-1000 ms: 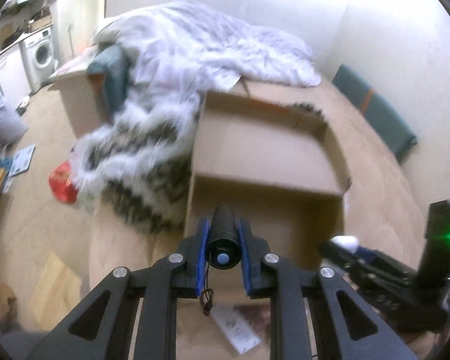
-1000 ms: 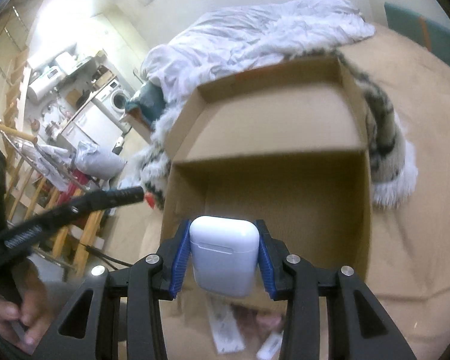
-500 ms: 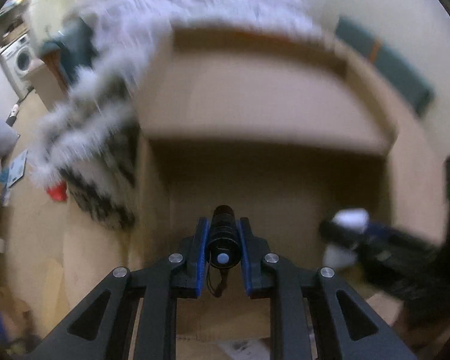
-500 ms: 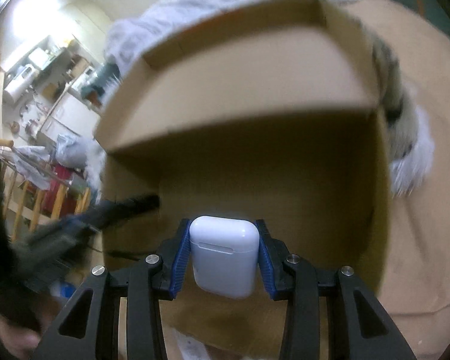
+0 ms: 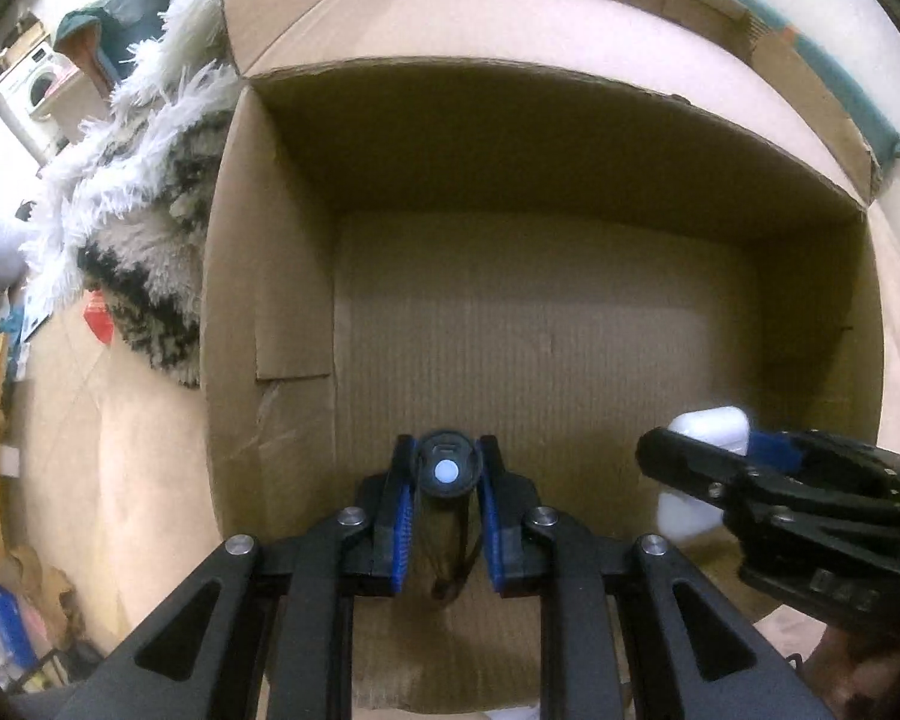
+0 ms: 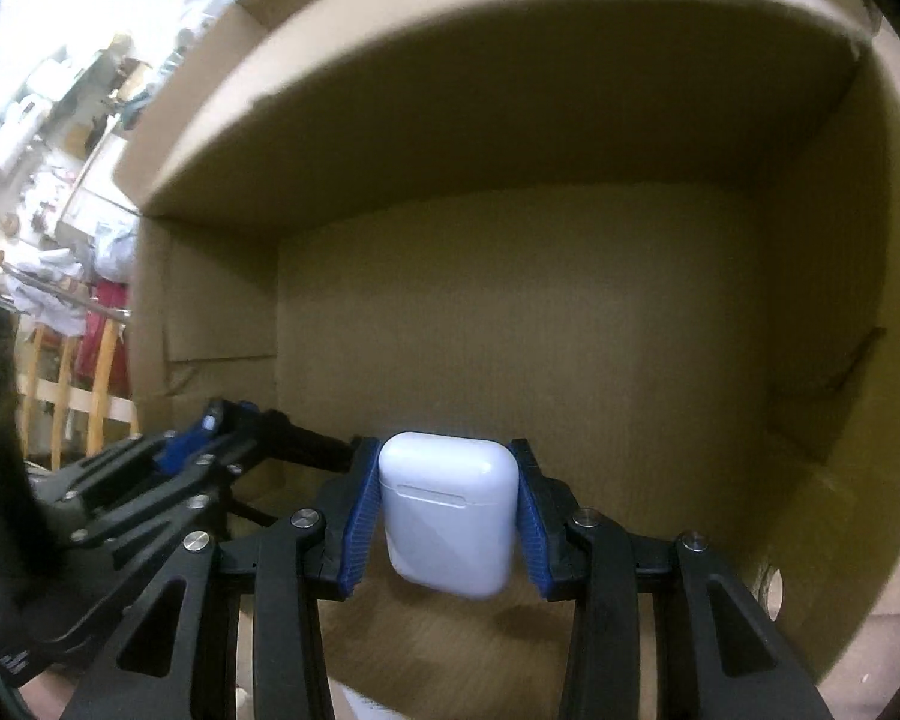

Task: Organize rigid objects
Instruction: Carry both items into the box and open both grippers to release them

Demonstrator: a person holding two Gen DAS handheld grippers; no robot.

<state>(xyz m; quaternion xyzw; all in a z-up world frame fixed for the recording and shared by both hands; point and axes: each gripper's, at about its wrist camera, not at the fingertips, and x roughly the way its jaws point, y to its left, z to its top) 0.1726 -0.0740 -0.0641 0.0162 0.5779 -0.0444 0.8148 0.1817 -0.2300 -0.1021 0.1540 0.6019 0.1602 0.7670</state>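
Cardboard box (image 5: 270, 276) lies open below both tools, its floor bare. The left hand-held gripper (image 5: 447, 480) is clamped narrowly on a small black flashlight (image 5: 447, 471), whose long axis runs along the fingers, button end toward the camera, nose aimed down at the box floor. The right hand-held gripper (image 6: 450, 510) pinches a white earbud case (image 6: 450, 510) by its sides, lid end pointing into the box. To place them well, I judge each should go low near the box floor before release, flashlight toward the left wall, case toward the right, kept apart.
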